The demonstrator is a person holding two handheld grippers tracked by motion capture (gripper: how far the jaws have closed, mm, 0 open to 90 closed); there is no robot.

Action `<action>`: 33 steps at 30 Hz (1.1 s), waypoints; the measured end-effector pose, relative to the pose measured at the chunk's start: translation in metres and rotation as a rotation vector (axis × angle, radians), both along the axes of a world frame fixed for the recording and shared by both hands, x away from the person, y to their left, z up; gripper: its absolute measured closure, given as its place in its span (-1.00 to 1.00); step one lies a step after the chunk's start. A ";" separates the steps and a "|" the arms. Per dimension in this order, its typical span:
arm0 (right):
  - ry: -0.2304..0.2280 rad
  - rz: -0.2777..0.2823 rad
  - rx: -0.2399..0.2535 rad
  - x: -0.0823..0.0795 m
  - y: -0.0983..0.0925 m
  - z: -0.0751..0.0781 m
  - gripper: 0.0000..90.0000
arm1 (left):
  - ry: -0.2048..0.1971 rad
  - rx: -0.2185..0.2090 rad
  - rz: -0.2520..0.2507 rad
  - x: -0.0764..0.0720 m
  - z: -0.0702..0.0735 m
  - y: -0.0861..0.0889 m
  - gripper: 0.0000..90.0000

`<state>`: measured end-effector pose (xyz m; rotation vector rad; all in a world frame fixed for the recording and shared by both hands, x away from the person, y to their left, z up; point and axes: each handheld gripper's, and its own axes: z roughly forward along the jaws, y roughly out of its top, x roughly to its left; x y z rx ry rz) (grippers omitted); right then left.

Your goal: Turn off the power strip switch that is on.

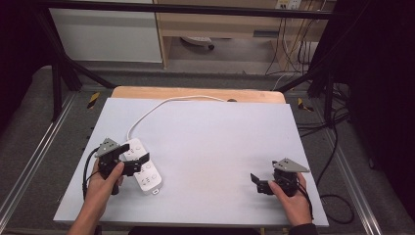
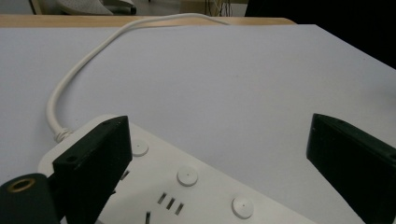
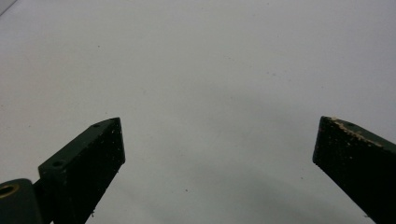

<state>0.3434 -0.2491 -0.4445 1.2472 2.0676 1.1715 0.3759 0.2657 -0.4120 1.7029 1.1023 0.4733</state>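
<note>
While right gripper (image 1: 261, 184) idles wide open, empty, left gripper (image 1: 131, 155) gapes over power strip (image 1: 143, 171); strip's long axis crosses between its fingers.

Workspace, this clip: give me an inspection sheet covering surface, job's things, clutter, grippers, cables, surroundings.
Surface: pale table top, bare in the middle.
Job's things: white power strip flat at the left, round buttons facing up.
Clutter: nothing seen.
Grippers: left hand-held gripper open over the strip; right hand-held gripper open above bare surface.
Cables: strip's white cord curves to the far edge.
Surroundings: black frame, wooden cabinet, floor cables.
</note>
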 end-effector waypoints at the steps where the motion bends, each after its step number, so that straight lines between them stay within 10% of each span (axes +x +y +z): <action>1: -0.005 -0.002 0.001 0.000 0.000 0.000 -0.94 | -0.017 -0.003 0.002 -0.004 0.005 0.001 -0.85; 33: -0.006 -0.004 0.010 0.000 0.000 0.002 -0.94 | -0.067 -0.004 0.043 -0.049 0.016 0.030 -0.88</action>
